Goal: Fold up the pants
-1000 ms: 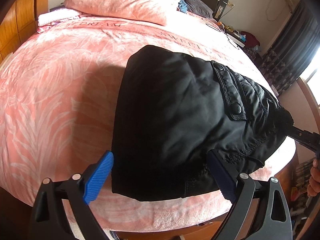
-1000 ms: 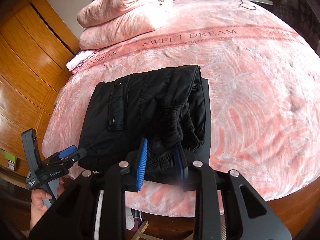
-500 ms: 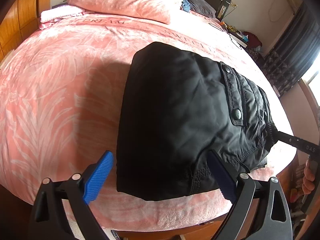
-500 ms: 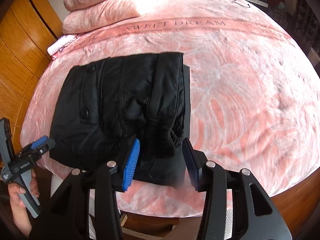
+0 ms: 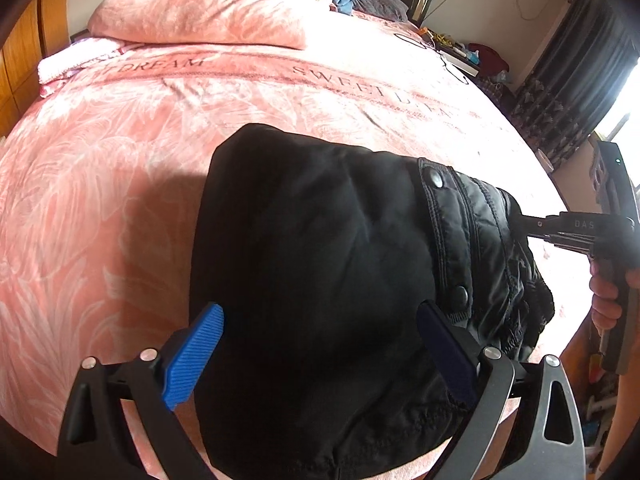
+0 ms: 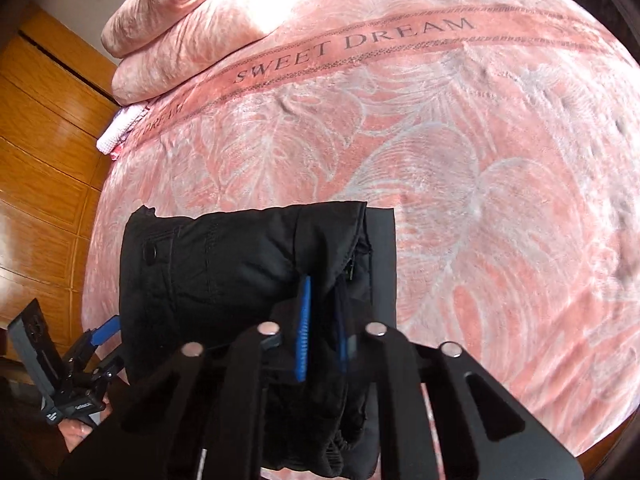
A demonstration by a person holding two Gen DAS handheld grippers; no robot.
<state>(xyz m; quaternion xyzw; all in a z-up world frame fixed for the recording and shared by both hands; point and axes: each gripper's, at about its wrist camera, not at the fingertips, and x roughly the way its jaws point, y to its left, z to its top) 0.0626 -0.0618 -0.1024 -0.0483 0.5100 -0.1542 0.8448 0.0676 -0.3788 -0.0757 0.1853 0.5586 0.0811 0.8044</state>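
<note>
Black padded pants (image 5: 320, 280) lie folded into a thick rectangle near the front edge of the pink bed; they also show in the right wrist view (image 6: 224, 272). My left gripper (image 5: 320, 344) is open, its blue pads standing on either side of the near-left part of the bundle. My right gripper (image 6: 322, 328) is shut on the waistband end of the pants, with cloth between its pads. It shows from the side in the left wrist view (image 5: 560, 232).
The pink "SWEET DREAM" blanket (image 6: 460, 140) covers the bed. Folded pink quilts (image 5: 208, 12) and a small white towel (image 5: 72, 64) sit at the head. A wooden wardrobe (image 6: 44, 140) stands at the left. A cluttered bedside table (image 5: 460, 48) and dark curtains (image 5: 580, 80) are far right.
My right gripper opened briefly half a second ago and has closed again on the waistband end, further in. The left gripper has moved in closer over the bundle, still open.
</note>
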